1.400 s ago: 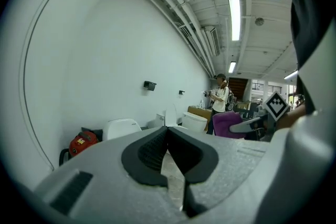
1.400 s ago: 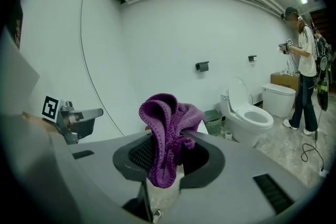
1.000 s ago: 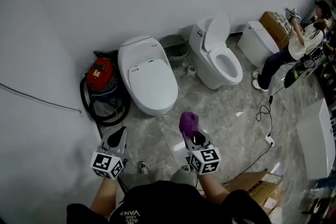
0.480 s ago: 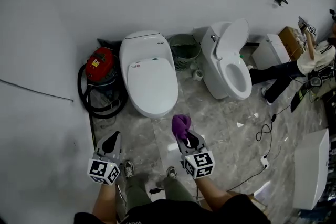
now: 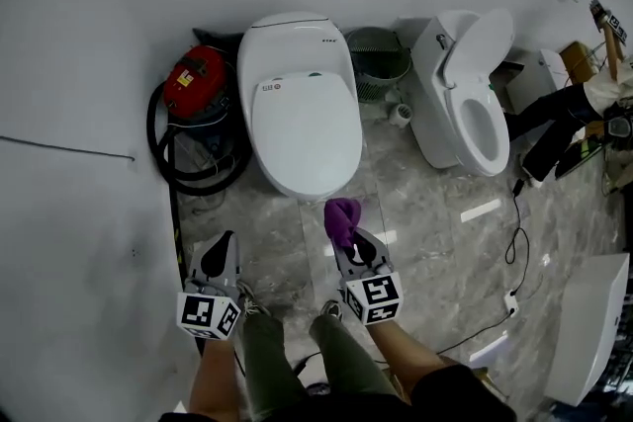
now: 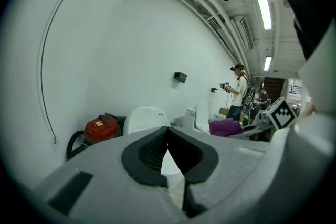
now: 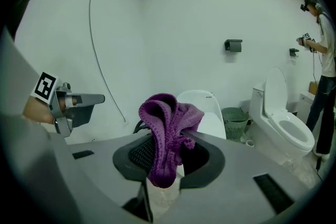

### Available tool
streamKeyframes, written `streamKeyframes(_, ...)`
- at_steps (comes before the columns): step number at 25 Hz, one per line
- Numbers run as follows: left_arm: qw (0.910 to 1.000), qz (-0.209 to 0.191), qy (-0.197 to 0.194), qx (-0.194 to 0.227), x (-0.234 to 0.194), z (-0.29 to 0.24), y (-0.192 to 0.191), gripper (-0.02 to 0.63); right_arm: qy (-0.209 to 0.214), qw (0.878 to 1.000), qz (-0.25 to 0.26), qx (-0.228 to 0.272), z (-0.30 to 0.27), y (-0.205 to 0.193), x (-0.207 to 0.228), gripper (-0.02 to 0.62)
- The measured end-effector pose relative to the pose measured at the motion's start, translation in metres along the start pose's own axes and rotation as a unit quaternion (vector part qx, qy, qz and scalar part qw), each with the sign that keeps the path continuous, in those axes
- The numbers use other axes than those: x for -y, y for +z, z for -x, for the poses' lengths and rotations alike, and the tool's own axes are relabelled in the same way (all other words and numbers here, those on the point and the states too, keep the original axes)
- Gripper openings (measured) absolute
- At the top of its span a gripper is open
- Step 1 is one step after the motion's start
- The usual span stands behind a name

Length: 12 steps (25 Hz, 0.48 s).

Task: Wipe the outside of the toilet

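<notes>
A white toilet with its lid down stands against the wall straight ahead; it also shows in the right gripper view and the left gripper view. My right gripper is shut on a purple cloth, held just short of the toilet's front rim. The cloth bunches up between the jaws. My left gripper hangs to the left of it, shut and holding nothing, its jaws meeting at their tips.
A red vacuum with a black hose lies left of the toilet. A green basket and a second toilet with its lid up stand to the right. Cables run over the marble floor. A person works at far right.
I have stepped closer to the closed toilet, which now sits nearer the middle of the head view. Both grippers keep their pose, the cloth still held.
</notes>
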<state>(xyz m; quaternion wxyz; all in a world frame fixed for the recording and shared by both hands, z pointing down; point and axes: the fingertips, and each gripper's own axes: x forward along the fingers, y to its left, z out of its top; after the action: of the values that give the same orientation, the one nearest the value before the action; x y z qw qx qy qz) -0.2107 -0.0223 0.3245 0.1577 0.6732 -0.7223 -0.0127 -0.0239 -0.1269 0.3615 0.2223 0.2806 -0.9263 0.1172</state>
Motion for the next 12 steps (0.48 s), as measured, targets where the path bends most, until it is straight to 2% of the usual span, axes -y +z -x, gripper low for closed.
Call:
streamKeyframes(6, 0.9998, -0.005, -0.007, 0.017, -0.039, -0.034, -0.07, -0.002, -0.005, 1.0, 0.013, 0.023, -0.075, -0.068, -0.021, 0.103)
streamKeyframes(12, 0.9982, -0.038, -0.025, 0.039, -0.072, -0.072, -0.151, -0.002, -0.006, 0.998, 0.025, 0.065, -0.152, -0.137, -0.034, 0.103)
